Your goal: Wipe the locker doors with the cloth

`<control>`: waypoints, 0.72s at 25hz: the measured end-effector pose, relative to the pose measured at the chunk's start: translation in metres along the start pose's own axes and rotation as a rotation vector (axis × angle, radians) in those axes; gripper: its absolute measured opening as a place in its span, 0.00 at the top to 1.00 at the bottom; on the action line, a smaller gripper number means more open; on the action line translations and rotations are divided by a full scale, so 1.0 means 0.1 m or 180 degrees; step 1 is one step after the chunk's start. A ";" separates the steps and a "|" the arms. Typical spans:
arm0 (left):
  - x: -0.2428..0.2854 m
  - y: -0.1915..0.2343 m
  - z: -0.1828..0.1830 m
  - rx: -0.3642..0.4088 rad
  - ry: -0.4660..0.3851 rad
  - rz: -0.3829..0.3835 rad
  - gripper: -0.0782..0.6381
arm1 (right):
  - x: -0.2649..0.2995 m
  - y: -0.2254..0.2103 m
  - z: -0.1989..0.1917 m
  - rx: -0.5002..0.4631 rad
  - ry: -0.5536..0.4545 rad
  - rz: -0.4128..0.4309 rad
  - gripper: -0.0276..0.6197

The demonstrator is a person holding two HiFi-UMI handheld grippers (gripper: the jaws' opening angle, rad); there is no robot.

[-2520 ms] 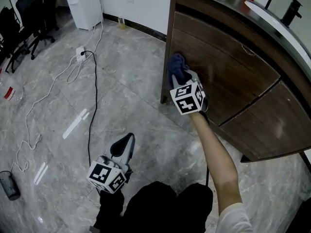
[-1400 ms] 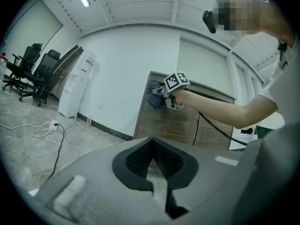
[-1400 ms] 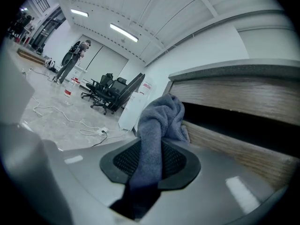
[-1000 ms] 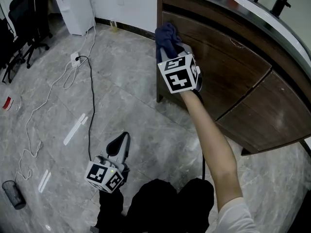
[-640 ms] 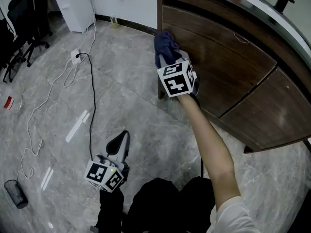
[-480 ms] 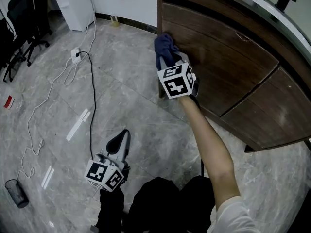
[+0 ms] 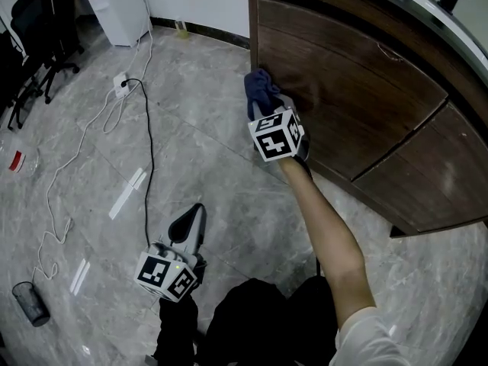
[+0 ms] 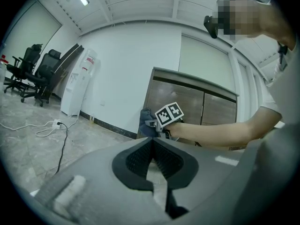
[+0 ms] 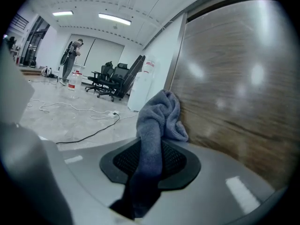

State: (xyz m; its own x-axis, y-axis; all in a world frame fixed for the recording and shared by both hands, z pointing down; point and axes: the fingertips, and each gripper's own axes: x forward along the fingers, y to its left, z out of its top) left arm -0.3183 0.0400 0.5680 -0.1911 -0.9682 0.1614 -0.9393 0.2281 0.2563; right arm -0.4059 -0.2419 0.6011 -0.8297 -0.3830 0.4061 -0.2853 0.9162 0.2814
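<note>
A grey stone floor [image 7: 213, 174] with a black cable [image 7: 149, 151] trailing across it ran up to a dark wooden locker. The right gripper [image 9: 150, 159] pinched the blue cloth [image 9: 159, 114] between its jaws. The cloth's length ran along the jaws and ended in a bunch past their tips. In the right gripper view that bunch touched the nearer door [image 7: 351, 90], which lay just to the right of the jaws, close to the door's left edge. Any further wiping would probably have to travel rightward across the panel. The left gripper [image 8: 152, 159] hung low over the floor, well apart from the locker, with its jaws pressed together on nothing. Only the head view showed the second door [image 7: 442, 174] beyond the seam. The left gripper view alone showed the wiping arm side-on.
</note>
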 end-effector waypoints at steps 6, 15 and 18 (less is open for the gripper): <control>-0.03 0.06 0.00 0.0004 0.0014 0.0037 0.89 | 0.14 0.11 -0.34 0.0019 0.0163 0.0040 0.79; -0.05 0.09 0.00 0.0034 0.0052 0.0048 0.89 | 0.33 0.26 -0.73 0.0060 0.0363 0.0113 0.79; -0.05 0.10 0.00 0.0045 0.0064 0.0062 0.89 | 0.37 0.30 -0.82 0.0090 0.0422 0.0163 0.79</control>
State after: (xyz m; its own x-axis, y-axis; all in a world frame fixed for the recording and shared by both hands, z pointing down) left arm -0.3270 0.0472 0.5698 -0.2037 -0.9614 0.1852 -0.9394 0.2452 0.2396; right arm -0.4055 -0.2380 0.6961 -0.7735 -0.3461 0.5311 -0.2591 0.9372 0.2334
